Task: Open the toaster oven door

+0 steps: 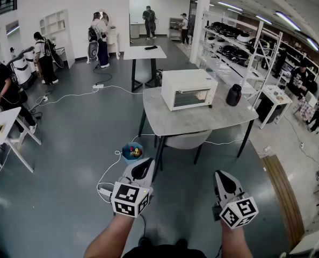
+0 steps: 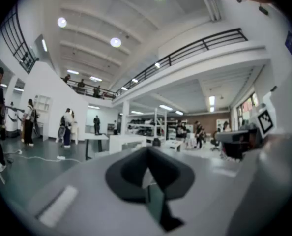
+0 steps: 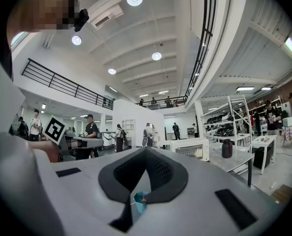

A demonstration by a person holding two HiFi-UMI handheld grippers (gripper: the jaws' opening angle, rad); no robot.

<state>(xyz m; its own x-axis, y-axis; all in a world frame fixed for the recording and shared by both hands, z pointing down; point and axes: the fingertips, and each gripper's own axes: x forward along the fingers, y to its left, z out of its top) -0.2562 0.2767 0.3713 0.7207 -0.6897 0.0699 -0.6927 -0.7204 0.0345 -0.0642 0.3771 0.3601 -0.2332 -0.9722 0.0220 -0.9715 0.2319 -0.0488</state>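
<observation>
Bare floor [image 1: 63,160] lies between the worktop [image 1: 202,121] edge and the left hand-held gripper [image 1: 144,166] and right hand-held gripper [image 1: 223,176] (jaws pressed together, empty); the toaster oven [image 1: 189,88] stands on that worktop, well ahead, door closed.

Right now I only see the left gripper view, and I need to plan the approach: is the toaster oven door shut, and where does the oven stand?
Observer: The toaster oven stands on a grey table with its door shut, far ahead of the left gripper.
Operator: Is anything under that table?
Observer: A white chair is tucked under its near edge.
Operator: And the floor on the way?
Observer: A blue bowl sits on the floor by the table's near leg, just ahead of that gripper.
</observation>
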